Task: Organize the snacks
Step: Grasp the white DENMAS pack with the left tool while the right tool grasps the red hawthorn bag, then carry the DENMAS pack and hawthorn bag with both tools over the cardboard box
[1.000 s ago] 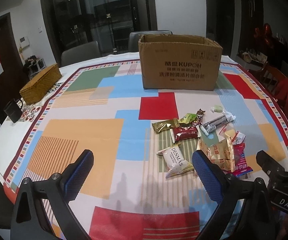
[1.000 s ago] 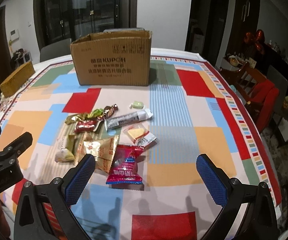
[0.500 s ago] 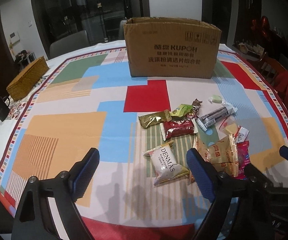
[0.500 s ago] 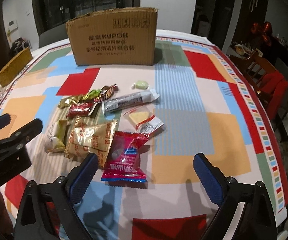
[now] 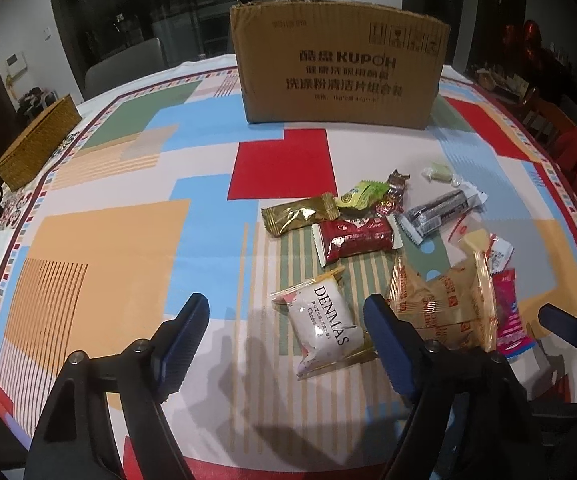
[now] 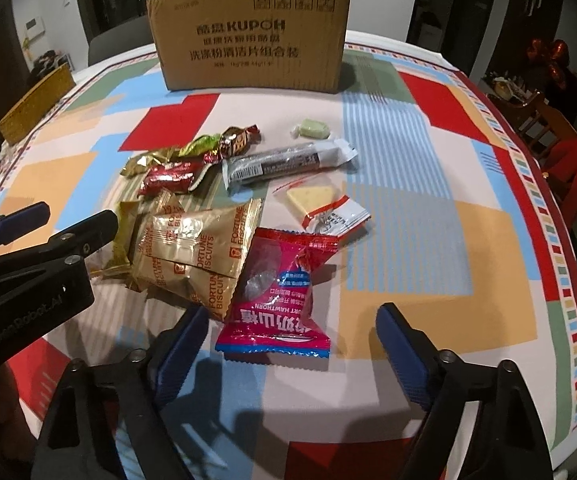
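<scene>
Here, left gripper (image 5: 286,338) and right gripper (image 6: 292,346) jaws apart, just narrowing, nothing clamped, bare tablecloth (image 5: 100,248) leftward, snacks (image 6: 192,248) bunched rightward.

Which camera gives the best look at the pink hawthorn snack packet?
The right wrist view: the pink hawthorn packet lies whole and close. In the left wrist view the pink hawthorn packet is a sliver behind the gold biscuit bag.

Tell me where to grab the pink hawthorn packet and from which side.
Probably grip the pink hawthorn packet across its puffed middle, coming down from above with the right gripper, which hangs open nearest it, jaws just narrowing with nothing between them. It lies flat on the tablecloth; its far-left edge touches the gold Fortune Biscuits bag, so keep the left finger clear of that.
</scene>
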